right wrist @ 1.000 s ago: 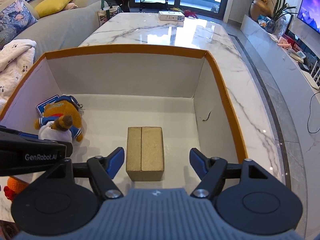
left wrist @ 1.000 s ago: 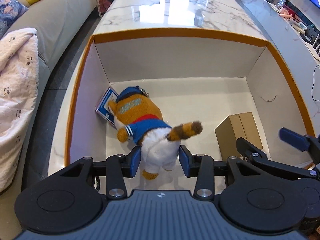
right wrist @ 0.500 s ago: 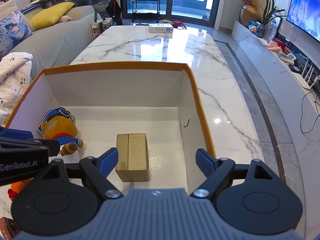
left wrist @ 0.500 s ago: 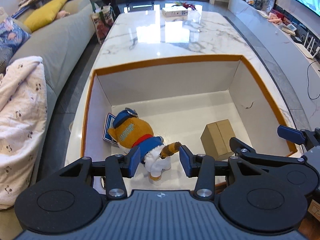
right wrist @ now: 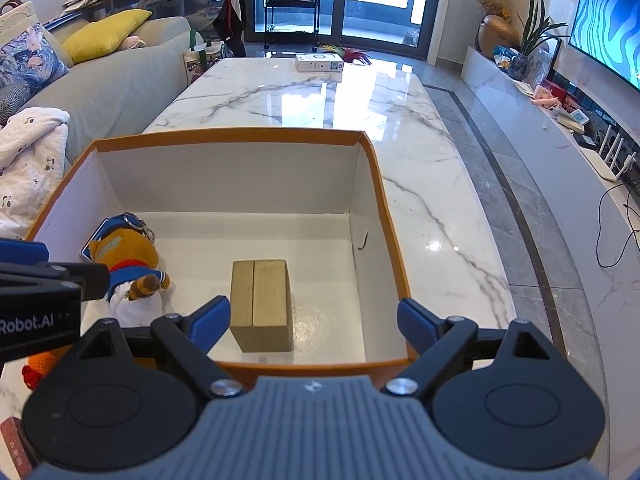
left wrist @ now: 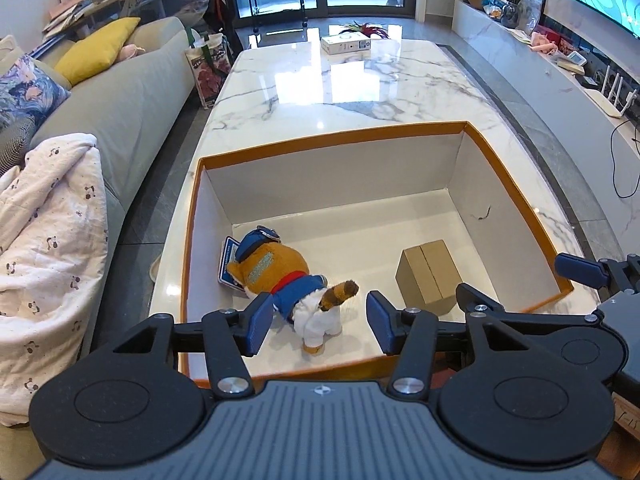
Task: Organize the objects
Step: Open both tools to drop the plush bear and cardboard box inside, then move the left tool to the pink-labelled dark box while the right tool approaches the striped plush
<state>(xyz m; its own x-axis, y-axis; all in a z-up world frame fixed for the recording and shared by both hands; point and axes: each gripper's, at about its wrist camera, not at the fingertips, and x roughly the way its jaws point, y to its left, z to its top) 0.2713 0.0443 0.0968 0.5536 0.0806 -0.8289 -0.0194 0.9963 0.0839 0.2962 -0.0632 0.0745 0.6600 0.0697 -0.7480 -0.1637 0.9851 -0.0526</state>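
An orange-rimmed white box (left wrist: 332, 136) (right wrist: 228, 135) stands on the marble table. Inside it lie a plush toy in a blue outfit (left wrist: 288, 280) (right wrist: 128, 256), a blue card (left wrist: 229, 260) under the toy's head, and a small brown cardboard box (left wrist: 430, 276) (right wrist: 262, 304). My left gripper (left wrist: 318, 326) is open and empty, held above the box's near edge behind the toy. My right gripper (right wrist: 314, 320) is open and empty, above the near edge behind the cardboard box.
A white flat package (left wrist: 346, 44) (right wrist: 319, 62) lies at the table's far end. A grey sofa (left wrist: 120, 92) with a blanket (left wrist: 48, 240) runs along the left. An orange knitted thing (right wrist: 40, 364) lies outside the box at near left. A TV bench (right wrist: 560, 120) is on the right.
Both grippers have pulled back and up from the box. The left gripper has let go of the plush toy, which now lies on the box floor.
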